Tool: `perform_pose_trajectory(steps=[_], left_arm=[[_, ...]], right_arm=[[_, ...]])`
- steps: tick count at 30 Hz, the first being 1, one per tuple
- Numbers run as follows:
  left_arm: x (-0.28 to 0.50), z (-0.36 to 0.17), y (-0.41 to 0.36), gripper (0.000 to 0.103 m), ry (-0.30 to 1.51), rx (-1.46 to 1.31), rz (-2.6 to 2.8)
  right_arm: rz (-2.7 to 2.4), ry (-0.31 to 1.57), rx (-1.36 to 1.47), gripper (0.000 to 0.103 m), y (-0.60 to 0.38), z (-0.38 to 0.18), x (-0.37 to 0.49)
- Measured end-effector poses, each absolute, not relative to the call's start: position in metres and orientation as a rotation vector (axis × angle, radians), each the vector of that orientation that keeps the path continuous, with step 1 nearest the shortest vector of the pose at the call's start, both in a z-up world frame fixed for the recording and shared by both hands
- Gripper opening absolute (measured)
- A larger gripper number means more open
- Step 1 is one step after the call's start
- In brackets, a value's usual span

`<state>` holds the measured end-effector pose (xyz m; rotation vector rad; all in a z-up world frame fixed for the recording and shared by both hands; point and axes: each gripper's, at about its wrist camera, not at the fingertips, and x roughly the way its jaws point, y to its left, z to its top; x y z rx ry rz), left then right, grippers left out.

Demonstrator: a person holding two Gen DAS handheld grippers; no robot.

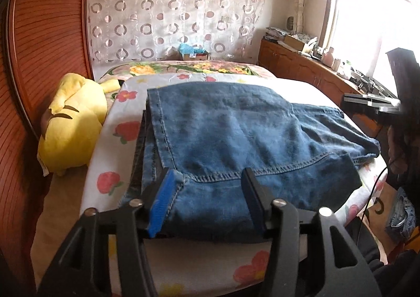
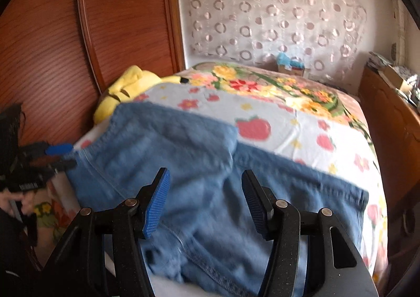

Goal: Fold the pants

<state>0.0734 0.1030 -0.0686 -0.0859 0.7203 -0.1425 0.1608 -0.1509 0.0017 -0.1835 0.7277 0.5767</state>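
Note:
Blue denim pants (image 1: 236, 139) lie folded in layers on a white floral sheet on the bed. My left gripper (image 1: 207, 179) is open, its jaws straddling the near edge of the pants; no cloth is pinched. In the right wrist view the pants (image 2: 183, 155) are blurred and spread under my right gripper (image 2: 204, 179), which is open just above the denim. The left gripper (image 2: 56, 155) shows at the far left of that view, at the pants' waistband edge.
A yellow plush toy (image 1: 71, 129) lies at the bed's left side against a wooden wardrobe (image 1: 44, 34). A wooden cabinet (image 1: 302, 63) with clutter runs under the window at the right. The floral sheet (image 2: 302, 126) extends beyond the pants.

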Motion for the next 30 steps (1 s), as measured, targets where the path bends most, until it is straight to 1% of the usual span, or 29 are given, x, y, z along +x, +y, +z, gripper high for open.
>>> perform_pose_trajectory(steps=[3,8,18,22,23,24,26,28,30], left_arm=[[0.076,-0.074,0.103,0.044,0.735,-0.084,-0.128],[0.081,-0.083,0.109,0.044,0.758,-0.079,-0.071],[0.093,-0.092,0.115,0.044,0.779,-0.081,-0.057],[0.098,-0.095,0.113,0.043,0.781,-0.069,-0.054],[0.098,-0.095,0.112,0.041,0.78,-0.06,-0.051],[0.099,-0.095,0.111,0.035,0.78,-0.053,-0.048],[0.099,-0.095,0.11,0.028,0.779,-0.04,-0.041],[0.097,-0.095,0.109,0.018,0.772,-0.026,-0.034],[0.095,-0.093,0.108,0.015,0.764,-0.014,-0.039]], right_arm=[[0.563,0.765,-0.161,0.058,-0.156,-0.026,0.159],[0.567,0.799,-0.12,0.058,-0.152,-0.056,0.16],[0.569,0.835,-0.103,0.058,-0.147,-0.085,0.151],[0.564,0.825,-0.106,0.059,-0.146,-0.087,0.15],[0.562,0.823,-0.111,0.06,-0.145,-0.087,0.15],[0.56,0.82,-0.119,0.06,-0.144,-0.088,0.15],[0.554,0.812,-0.131,0.06,-0.142,-0.088,0.149],[0.555,0.811,-0.123,0.06,-0.143,-0.088,0.149],[0.562,0.81,-0.102,0.06,-0.146,-0.088,0.151]])
